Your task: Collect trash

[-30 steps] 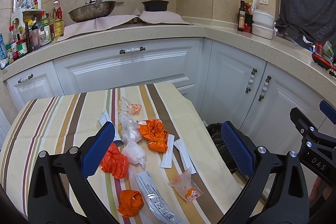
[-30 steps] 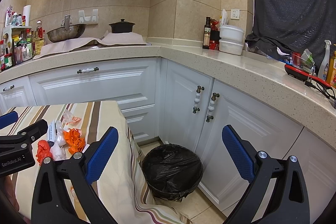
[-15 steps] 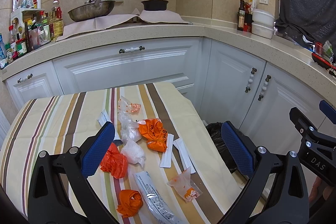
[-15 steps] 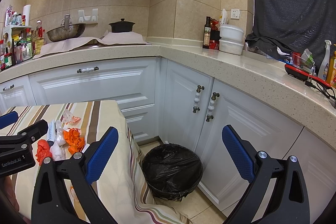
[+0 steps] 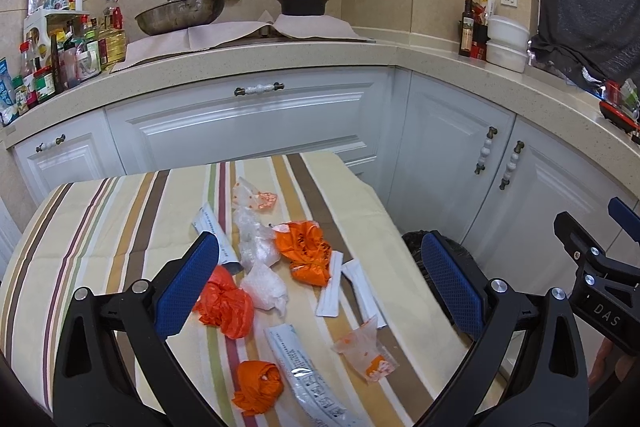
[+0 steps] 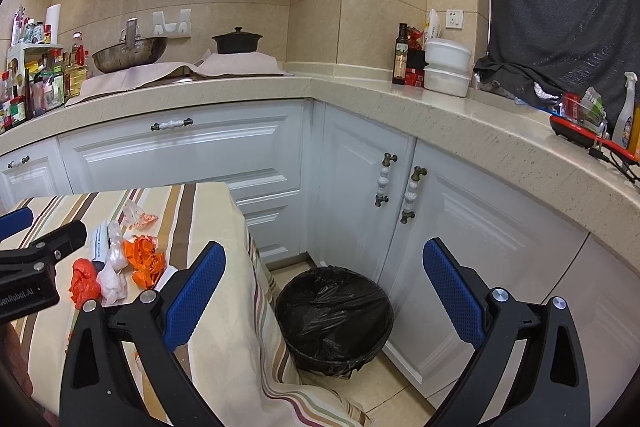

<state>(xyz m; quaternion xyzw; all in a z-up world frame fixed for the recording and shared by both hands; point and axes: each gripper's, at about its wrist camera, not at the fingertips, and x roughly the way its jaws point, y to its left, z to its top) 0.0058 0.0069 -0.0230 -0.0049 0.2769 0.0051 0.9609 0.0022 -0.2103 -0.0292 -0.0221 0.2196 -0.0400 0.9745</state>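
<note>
Trash lies on a striped tablecloth (image 5: 100, 227): orange crumpled bags (image 5: 306, 251) (image 5: 226, 305) (image 5: 256, 387), clear plastic wads (image 5: 264, 285), white sachets (image 5: 330, 285) and a printed wrapper (image 5: 304, 363). My left gripper (image 5: 320, 287) is open and empty, hovering above the pile. My right gripper (image 6: 324, 297) is open and empty, to the right of the table, above a bin lined with a black bag (image 6: 334, 315). The pile also shows in the right wrist view (image 6: 140, 259).
White cabinets (image 6: 180, 155) and a stone counter (image 6: 460, 119) wrap the corner behind the table and bin. A wok (image 5: 180, 15), a black pot (image 5: 302, 3) and bottles (image 5: 72, 55) stand on the counter. The right gripper shows at the left view's right edge (image 5: 592, 267).
</note>
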